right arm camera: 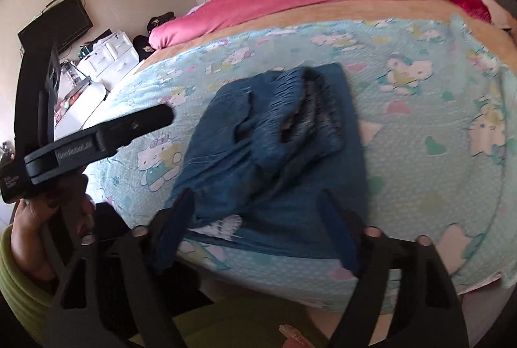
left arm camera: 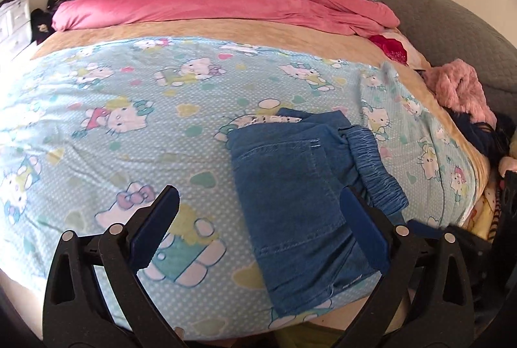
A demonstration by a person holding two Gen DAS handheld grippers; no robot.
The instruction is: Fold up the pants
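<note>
Pants (left arm camera: 290,173) lie folded in a compact bundle near the bed's (left arm camera: 97,109) front edge. Left gripper (left arm camera: 261,212) and right gripper (right arm camera: 258,212) both gape wide, holding nothing. Looks released; the fold holds unaided.

The pants (left arm camera: 290,186) are blue denim with an elastic gathered waistband (left arm camera: 374,163). They lie folded into a compact bundle near the bed's front edge, waistband bunched on top, its opening gaping.
</note>
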